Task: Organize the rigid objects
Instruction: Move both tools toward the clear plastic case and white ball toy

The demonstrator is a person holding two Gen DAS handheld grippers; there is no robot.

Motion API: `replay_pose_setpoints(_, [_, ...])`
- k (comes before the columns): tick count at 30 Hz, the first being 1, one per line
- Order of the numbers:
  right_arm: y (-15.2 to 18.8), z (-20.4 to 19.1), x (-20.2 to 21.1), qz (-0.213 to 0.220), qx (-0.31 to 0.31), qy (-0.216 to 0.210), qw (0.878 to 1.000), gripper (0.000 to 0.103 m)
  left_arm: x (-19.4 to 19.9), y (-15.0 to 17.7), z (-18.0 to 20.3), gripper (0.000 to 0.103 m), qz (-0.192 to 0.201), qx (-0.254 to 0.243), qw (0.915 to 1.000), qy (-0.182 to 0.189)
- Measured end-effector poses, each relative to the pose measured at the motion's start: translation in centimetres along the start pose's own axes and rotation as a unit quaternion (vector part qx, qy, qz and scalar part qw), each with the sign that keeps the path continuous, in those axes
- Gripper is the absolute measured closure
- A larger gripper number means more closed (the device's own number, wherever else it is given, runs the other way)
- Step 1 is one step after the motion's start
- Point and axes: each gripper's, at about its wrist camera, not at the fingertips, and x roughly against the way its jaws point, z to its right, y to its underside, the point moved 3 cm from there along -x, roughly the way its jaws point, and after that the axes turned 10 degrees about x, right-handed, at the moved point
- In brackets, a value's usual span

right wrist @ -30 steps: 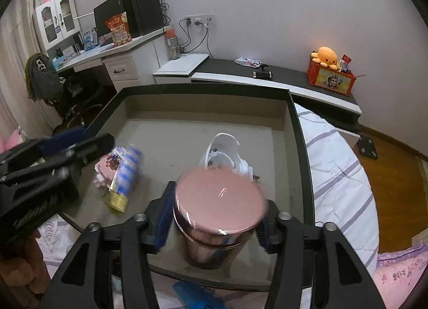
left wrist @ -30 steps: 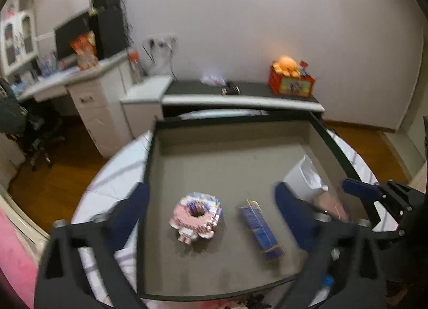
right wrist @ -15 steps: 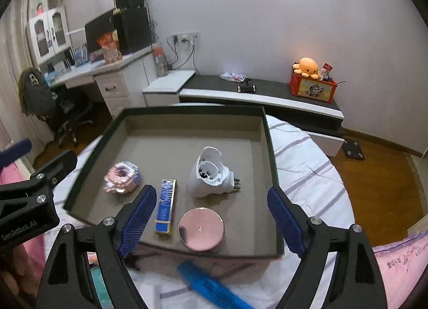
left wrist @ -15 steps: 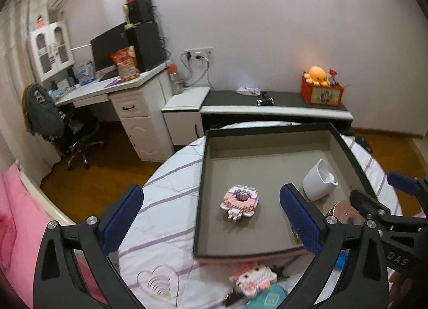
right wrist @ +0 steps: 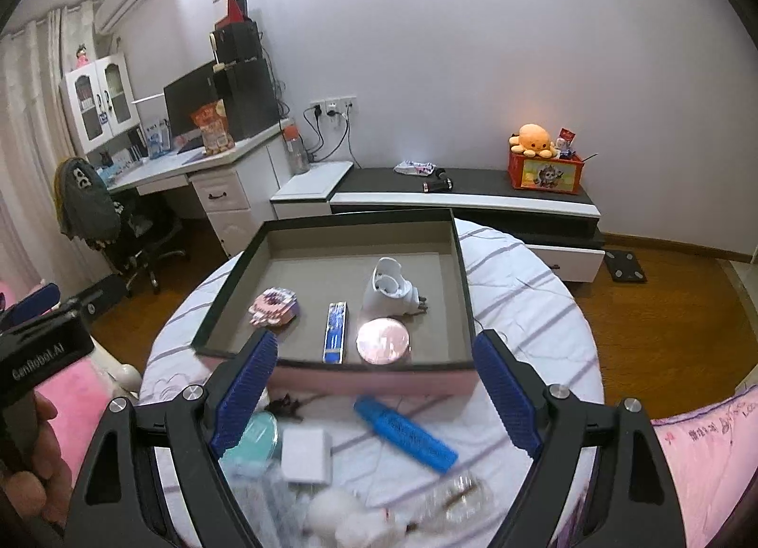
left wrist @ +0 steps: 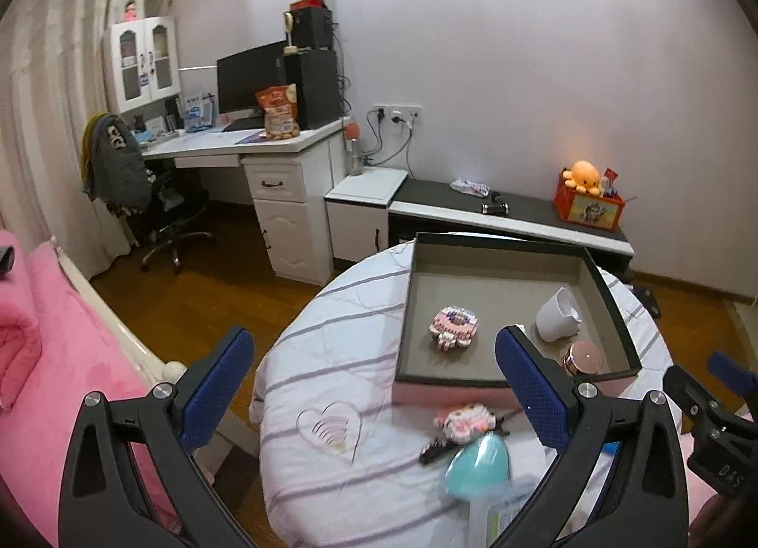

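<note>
Both your left hand-held gripper [left wrist: 374, 382] and right hand-held gripper [right wrist: 374, 387] are spread and empty above the table [right wrist: 535, 311]. The tray [right wrist: 462, 292] holds four items; the blue marker [right wrist: 405, 427] lies just before it. Judging by this, pick that next, lowering squarely.

The tray [right wrist: 466, 292] floor lies bare behind the white plug [right wrist: 388, 289]; its raised walls block sideways entry.
</note>
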Motion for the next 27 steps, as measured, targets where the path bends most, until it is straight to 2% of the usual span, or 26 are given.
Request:
replay_pose_setpoints(5, [1.9,-0.6,2.7,0.007,0.000,0.004,1.000,0.017,2.7,2.0,-1.1,0.000,0.011,-0.003,0.9999,-0.005])
replay_pose_setpoints(10, [2.6,-1.3,4.4,0.016,0.003,0.000,1.000,0.017,4.0,3.7,-1.7,0.000,0.004,-0.001,1.0000,0.001])
replay_pose_setpoints(19, [3.5,-1.9,5.4,0.020,0.000,-0.008,1.000,0.017,4.6,5.5,-1.4,0.000,-0.006,-0.011,0.9999,0.003])
replay_pose_setpoints(27, [5.2,-0.6,5.7,0.014,-0.013,0.002,1.000,0.017,4.5,7.3,-1.8,0.000,-0.012,-0.012,0.9997,0.015])
